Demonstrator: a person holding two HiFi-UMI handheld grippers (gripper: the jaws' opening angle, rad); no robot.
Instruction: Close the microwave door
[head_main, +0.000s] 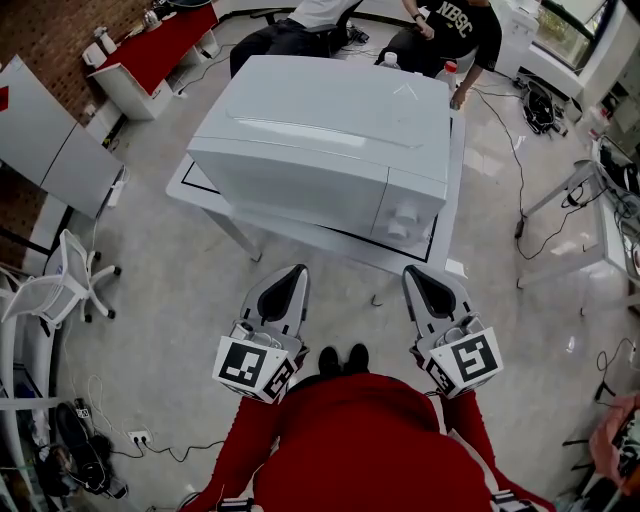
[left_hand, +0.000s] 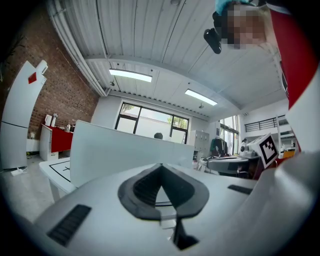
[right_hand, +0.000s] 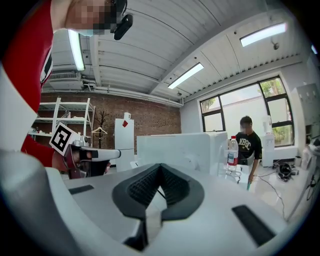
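Hovering well short of the microwave (head_main: 330, 140) on the worktop (head_main: 196, 186), the left claw (head_main: 283, 290) and right claw (head_main: 420, 288) are both pressed together, empty; its door (head_main: 295, 190) already looks flush, so only a flat, gentle confirming push with closed tips seems needed.

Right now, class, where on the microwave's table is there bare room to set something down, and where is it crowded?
Free: the strip of table between the front of the microwave and the near edge, and the left corner. Crowded: the far side, where a bottle stands and a person has a hand at the right corner.
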